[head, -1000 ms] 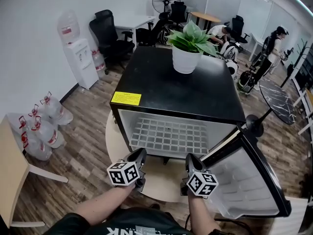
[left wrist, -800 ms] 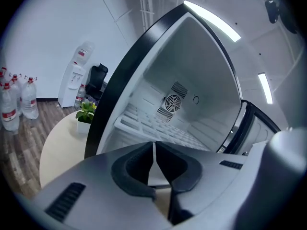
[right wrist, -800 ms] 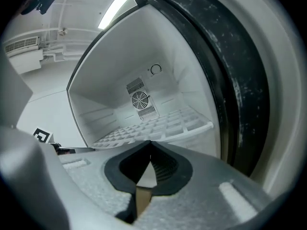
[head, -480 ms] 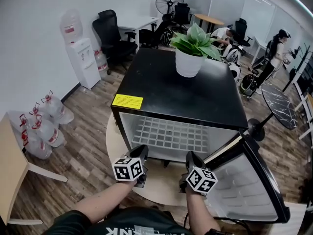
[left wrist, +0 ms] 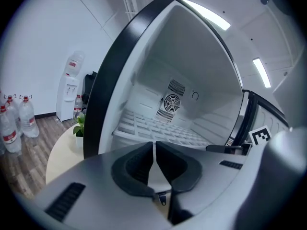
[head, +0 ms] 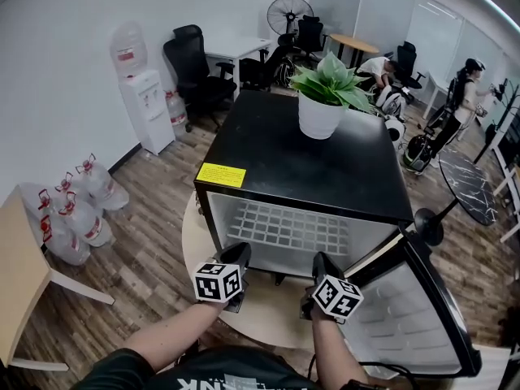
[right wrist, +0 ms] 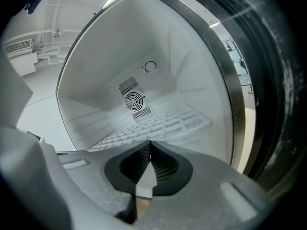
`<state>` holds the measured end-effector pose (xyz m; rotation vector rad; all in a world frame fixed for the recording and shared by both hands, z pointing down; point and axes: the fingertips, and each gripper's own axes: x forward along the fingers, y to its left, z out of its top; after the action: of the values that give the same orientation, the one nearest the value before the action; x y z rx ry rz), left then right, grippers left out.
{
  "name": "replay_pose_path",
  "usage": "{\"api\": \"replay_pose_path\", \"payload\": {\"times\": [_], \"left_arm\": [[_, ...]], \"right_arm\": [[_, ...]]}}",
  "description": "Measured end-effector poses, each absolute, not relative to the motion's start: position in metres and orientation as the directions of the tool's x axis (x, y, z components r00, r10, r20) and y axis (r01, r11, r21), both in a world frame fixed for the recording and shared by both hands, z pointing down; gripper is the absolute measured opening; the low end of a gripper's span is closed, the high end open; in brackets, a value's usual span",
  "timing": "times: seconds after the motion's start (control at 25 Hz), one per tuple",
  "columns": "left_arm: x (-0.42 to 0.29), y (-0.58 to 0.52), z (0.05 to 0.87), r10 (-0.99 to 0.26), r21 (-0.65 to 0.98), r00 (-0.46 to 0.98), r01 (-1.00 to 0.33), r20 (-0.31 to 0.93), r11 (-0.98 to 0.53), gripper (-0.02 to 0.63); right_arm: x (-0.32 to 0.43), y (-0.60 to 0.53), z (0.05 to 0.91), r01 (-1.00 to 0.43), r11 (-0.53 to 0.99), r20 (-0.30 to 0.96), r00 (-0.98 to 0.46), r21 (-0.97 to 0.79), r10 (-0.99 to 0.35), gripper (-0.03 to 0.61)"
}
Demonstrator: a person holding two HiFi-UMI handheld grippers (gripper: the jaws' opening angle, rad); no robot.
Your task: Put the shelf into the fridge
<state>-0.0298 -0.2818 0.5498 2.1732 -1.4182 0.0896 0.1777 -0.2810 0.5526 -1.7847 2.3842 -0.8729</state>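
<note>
A black mini fridge (head: 309, 169) stands on a round table with its door (head: 414, 307) swung open to the right. The white grid shelf (head: 284, 227) lies flat inside it, seen too in the left gripper view (left wrist: 158, 127) and the right gripper view (right wrist: 158, 126), below the rear fan. My left gripper (head: 239, 254) and right gripper (head: 322, 261) hover side by side just before the opening, pointing in. Each is shut with nothing in it: the left gripper (left wrist: 154, 143) and the right gripper (right wrist: 150, 143) show their pads meeting.
A potted plant (head: 322, 96) sits on the fridge top. The round table (head: 203, 242) juts out in front. Water bottles (head: 65, 214) and a dispenser (head: 146, 108) line the left wall, with a wooden table (head: 16, 283) nearer. Office chairs and people are at the back.
Both grippers have shifted slightly in front of the fridge opening, and the head view has moved with them. Their jaws stay shut; the shelf has not moved.
</note>
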Motion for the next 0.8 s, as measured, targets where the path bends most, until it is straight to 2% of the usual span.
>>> {"api": "replay_pose_path", "payload": {"times": [0.32, 0.6, 0.8], "left_arm": [[-0.029, -0.264, 0.53, -0.821, 0.353, 0.486, -0.856, 0.3, -0.377, 0.02], [-0.017, -0.237, 0.499, -0.747, 0.301, 0.622, -0.777, 0.234, -0.553, 0.008], [-0.012, -0.221, 0.484, -0.667, 0.296, 0.717, -0.693, 0.2, -0.657, 0.003]], "right_arm": [[0.178, -0.283, 0.553, -0.879, 0.205, 0.292, -0.351, -0.432, -0.89, 0.006], [0.178, -0.261, 0.541, -0.879, 0.214, 0.299, -0.36, -0.427, -0.884, 0.006], [0.163, -0.232, 0.512, -0.877, 0.264, 0.256, -0.384, -0.403, -0.887, 0.006]]}}
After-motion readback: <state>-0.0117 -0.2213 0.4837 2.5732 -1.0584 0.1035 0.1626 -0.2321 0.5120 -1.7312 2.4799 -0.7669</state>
